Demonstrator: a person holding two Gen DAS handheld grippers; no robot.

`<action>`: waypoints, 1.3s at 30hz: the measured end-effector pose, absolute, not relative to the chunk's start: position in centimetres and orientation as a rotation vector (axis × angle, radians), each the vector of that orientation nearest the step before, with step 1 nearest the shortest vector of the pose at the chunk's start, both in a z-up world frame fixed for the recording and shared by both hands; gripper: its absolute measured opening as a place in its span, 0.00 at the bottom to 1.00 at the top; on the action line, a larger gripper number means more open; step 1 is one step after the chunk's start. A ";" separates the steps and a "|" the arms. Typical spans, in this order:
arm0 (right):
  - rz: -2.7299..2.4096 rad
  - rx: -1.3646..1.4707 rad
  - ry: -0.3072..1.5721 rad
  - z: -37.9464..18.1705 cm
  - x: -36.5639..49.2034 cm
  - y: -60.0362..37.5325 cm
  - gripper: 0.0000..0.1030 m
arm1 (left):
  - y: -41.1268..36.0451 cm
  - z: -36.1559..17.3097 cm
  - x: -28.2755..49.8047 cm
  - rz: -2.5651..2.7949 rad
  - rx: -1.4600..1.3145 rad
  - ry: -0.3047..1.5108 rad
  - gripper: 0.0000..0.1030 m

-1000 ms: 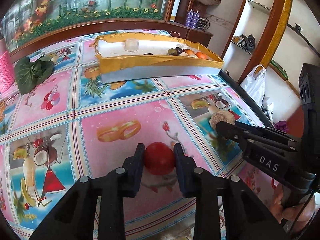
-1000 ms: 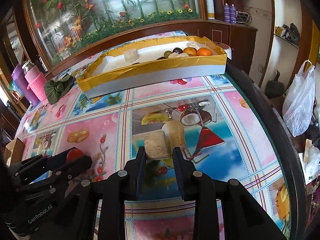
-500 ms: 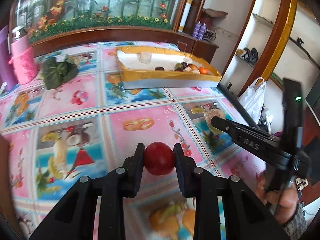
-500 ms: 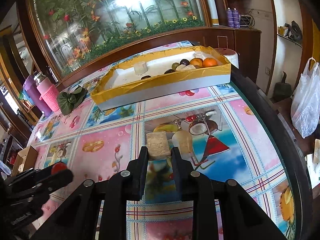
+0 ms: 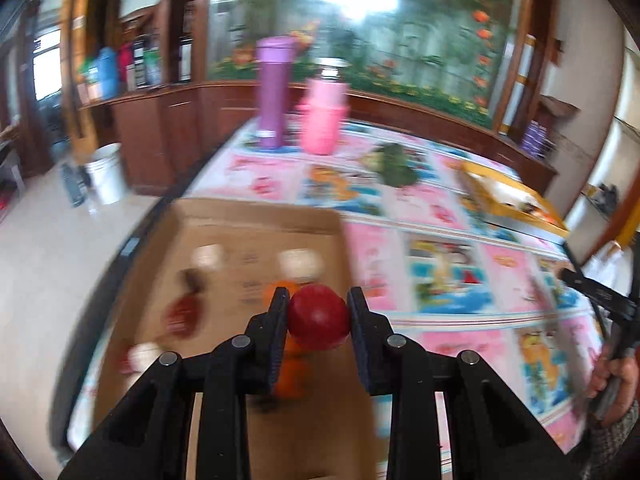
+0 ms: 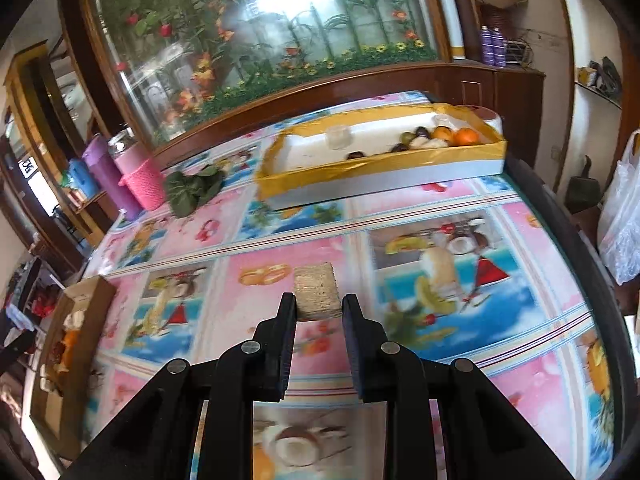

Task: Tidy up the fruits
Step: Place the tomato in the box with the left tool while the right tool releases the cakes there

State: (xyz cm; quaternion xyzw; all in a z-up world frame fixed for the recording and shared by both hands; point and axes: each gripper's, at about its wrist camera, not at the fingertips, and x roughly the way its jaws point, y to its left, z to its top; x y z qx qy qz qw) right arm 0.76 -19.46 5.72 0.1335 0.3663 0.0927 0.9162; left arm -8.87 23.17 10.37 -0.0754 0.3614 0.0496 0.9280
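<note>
Left tool (image 5: 318, 312) clamps the red fruit (image 5: 317, 322), up in the air over the cardboard box (image 5: 256, 236) at the surface's edge. Right tool (image 6: 319, 310) pinches a tan block (image 6: 316, 295) above the surface (image 6: 440, 216), well short of the yellow tray (image 6: 380, 166).

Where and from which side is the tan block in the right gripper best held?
Across its two flat side faces, coming in level from its near end, as the right gripper does now: the tan block is squarish with parallel sides, so flat fingers seat flush.
</note>
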 end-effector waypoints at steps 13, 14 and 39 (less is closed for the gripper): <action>0.748 0.040 0.808 8.8 -6.3 6.5 0.25 | 30.0 6.0 -13.9 0.209 -0.055 0.847 0.28; 0.774 0.013 0.815 8.5 -6.9 8.1 0.25 | 30.0 5.8 -14.2 0.206 -0.039 0.855 0.28; 0.839 -0.164 0.811 5.6 -11.2 14.8 0.40 | 30.5 7.5 -16.1 0.288 -0.140 0.765 0.68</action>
